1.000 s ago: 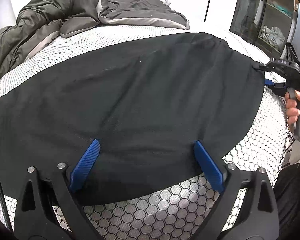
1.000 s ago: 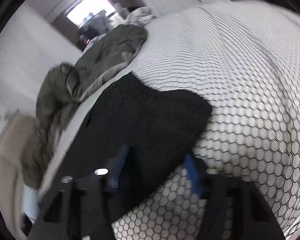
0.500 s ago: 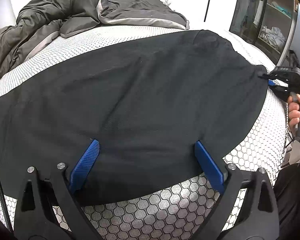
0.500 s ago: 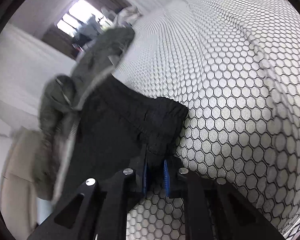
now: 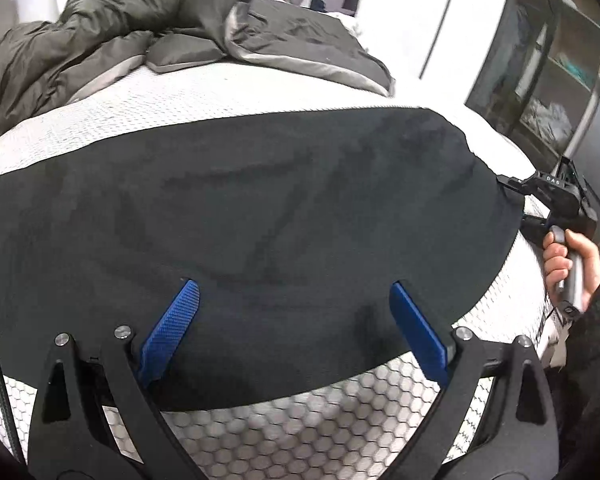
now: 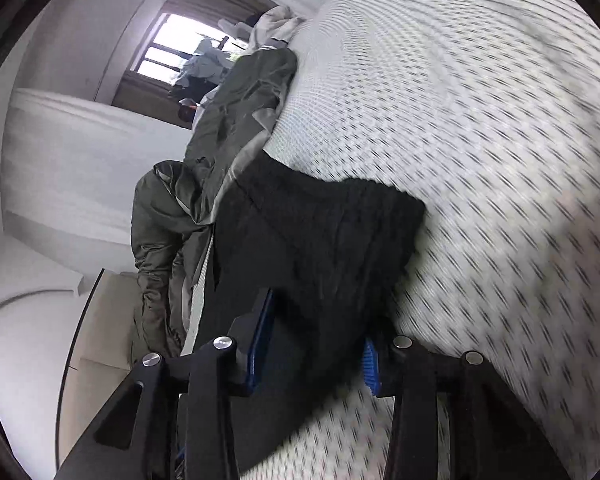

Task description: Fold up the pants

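Note:
Black pants [image 5: 260, 208] lie spread flat across the white honeycomb mattress [image 5: 300, 432]. My left gripper [image 5: 292, 286] hovers open and wide over their near edge, with no cloth between its blue pads [image 5: 172, 328]. At the right end of the pants, a hand [image 5: 572, 260] holds my right gripper [image 5: 520, 200] against the corner of the cloth. In the right wrist view the right gripper [image 6: 318, 320] has a bunched corner of the pants [image 6: 320, 240] between its jaws, which are opening and stand apart.
A rumpled olive-grey duvet [image 5: 120, 32] is piled at the far side of the bed. A dark glass-door cabinet [image 5: 548, 72] stands at the right beyond the mattress edge. A window [image 6: 172, 52] shows in the right wrist view.
Half a second ago the right gripper's jaws were pinched on the pants corner; now they stand wider and the wrist has rolled. New creases run across the pants. The left gripper has shifted slightly.

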